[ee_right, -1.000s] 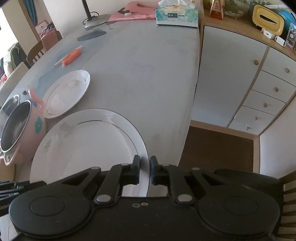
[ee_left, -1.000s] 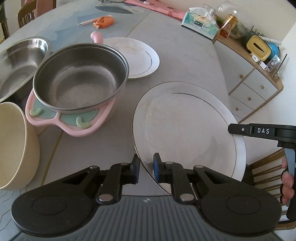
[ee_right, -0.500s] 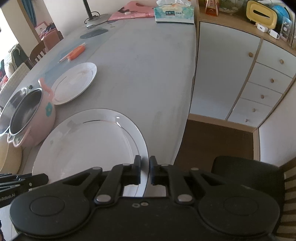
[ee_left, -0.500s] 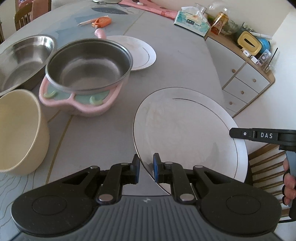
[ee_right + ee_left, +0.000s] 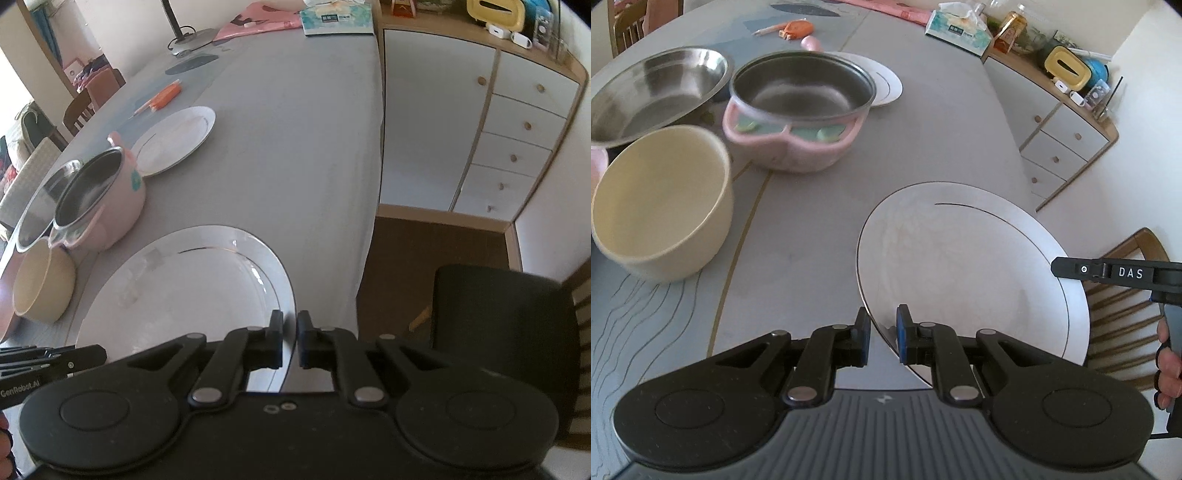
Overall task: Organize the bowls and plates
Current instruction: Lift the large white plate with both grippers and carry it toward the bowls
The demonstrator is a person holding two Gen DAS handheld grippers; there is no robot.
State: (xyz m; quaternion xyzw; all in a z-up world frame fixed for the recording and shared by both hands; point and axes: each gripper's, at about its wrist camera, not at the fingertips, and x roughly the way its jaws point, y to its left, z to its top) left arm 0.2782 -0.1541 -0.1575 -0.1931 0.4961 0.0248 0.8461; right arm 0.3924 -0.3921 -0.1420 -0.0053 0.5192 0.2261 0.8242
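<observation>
Both grippers clamp the large white plate (image 5: 964, 258): left gripper (image 5: 882, 334) on its near-left rim, right gripper (image 5: 290, 338) on its right rim.

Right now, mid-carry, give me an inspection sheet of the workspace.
Surface: grey round table, patterned mat at left.
Job's things: large white gold-rimmed plate gripped at two edges; small white plate; cream bowl; steel bowl in pink holder; wide steel bowl.
Clutter: orange pen, tissue box.
Grippers: left gripper and right gripper shut on the large plate's rim.
Cables: lamp cord.
Surroundings: white drawer cabinet, chairs.
</observation>
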